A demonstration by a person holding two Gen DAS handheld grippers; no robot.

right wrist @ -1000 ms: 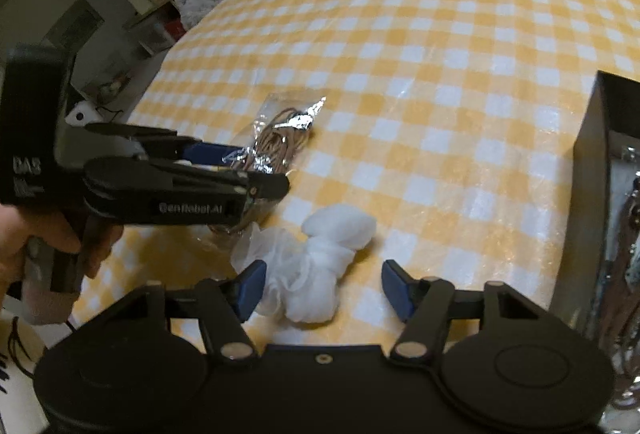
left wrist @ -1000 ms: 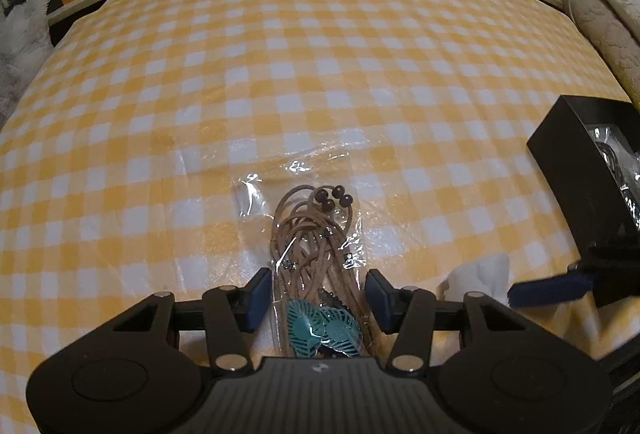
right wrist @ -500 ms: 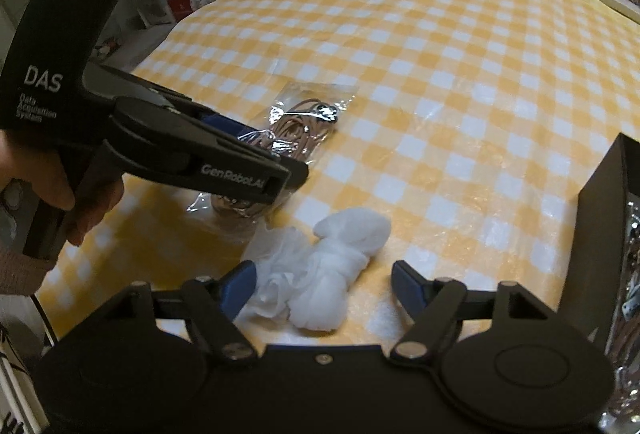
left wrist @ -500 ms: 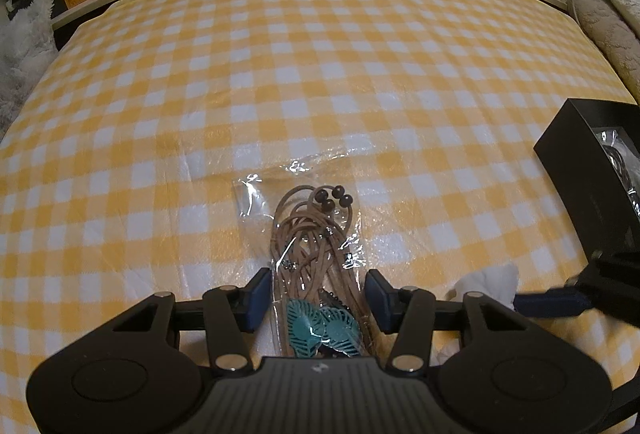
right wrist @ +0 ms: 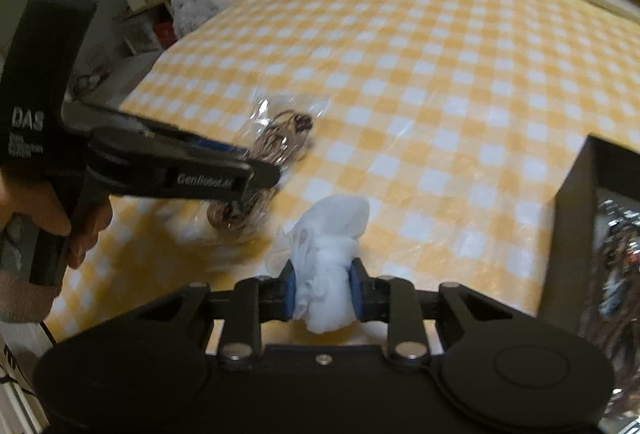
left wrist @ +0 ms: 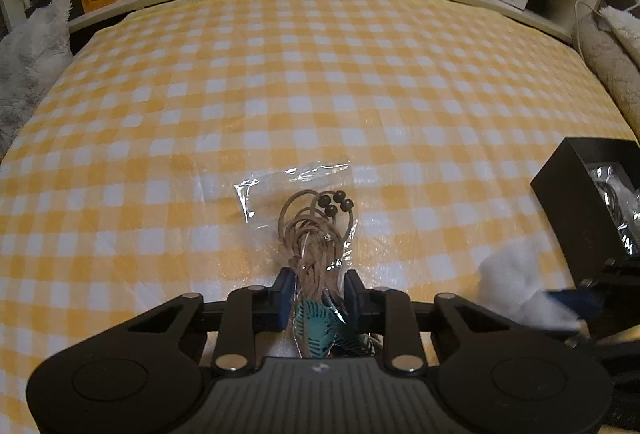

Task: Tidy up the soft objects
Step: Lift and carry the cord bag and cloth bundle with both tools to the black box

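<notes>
Clearly the black rectangular box [right wrist: 576,210] is the likely destination. Just beside its near-left corner the right gripper [right wrist: 323,290] pinches a white crumpled soft cloth [right wrist: 328,258], probably for lifting. Farther left, the left gripper [left wrist: 316,292] squeezes a clear plastic bag of tan cords [left wrist: 312,234], 2 grips ready.

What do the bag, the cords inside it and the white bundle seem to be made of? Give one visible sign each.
Bag: thin clear plastic, glossy; it glints and crinkles.
Cords: tan, matte, possibly leather or suede; flat looped strands with dark beads.
White bundle: soft gauzy fabric or wadding, matte; it bunches between the right gripper pads.
</notes>
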